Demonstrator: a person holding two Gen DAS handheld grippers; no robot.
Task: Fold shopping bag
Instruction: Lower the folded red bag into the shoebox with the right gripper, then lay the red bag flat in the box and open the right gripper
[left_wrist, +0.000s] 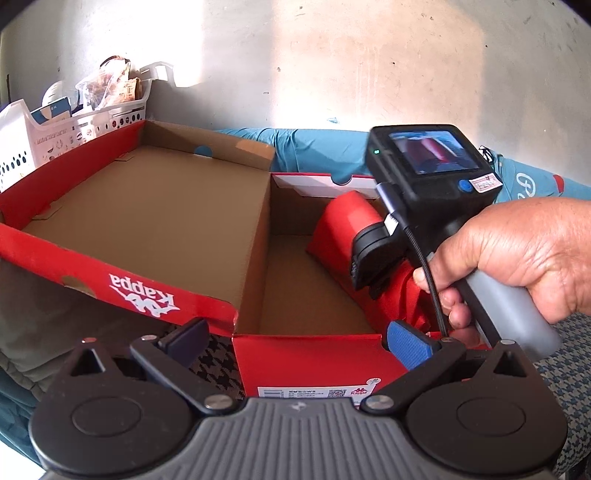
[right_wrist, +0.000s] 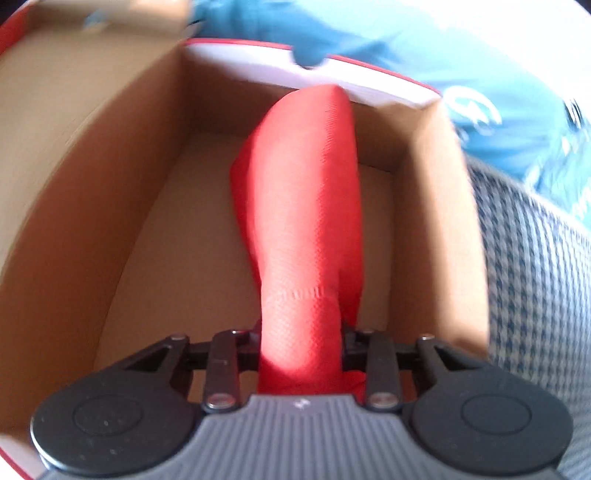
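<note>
A folded red shopping bag (right_wrist: 303, 192) lies lengthwise in the brown inside of a red shoe box (right_wrist: 439, 229), its far end leaning on the back wall. My right gripper (right_wrist: 301, 350) is shut on the bag's near end, and the cloth bunches between the fingers. In the left wrist view the bag (left_wrist: 343, 229) sits at the right of the box (left_wrist: 306, 358). A hand holds the right gripper (left_wrist: 373, 273) tilted down into it there. My left gripper (left_wrist: 295, 345) hovers open over the box's front edge, with nothing between its blue pads (left_wrist: 410, 347).
The box's hinged lid (left_wrist: 147, 206) lies open to the left. A white plastic basket (left_wrist: 74, 125) full of items stands behind it by the wall. Teal cloth (left_wrist: 314, 147) lies behind the box, and houndstooth fabric (right_wrist: 535, 295) covers the surface on the right.
</note>
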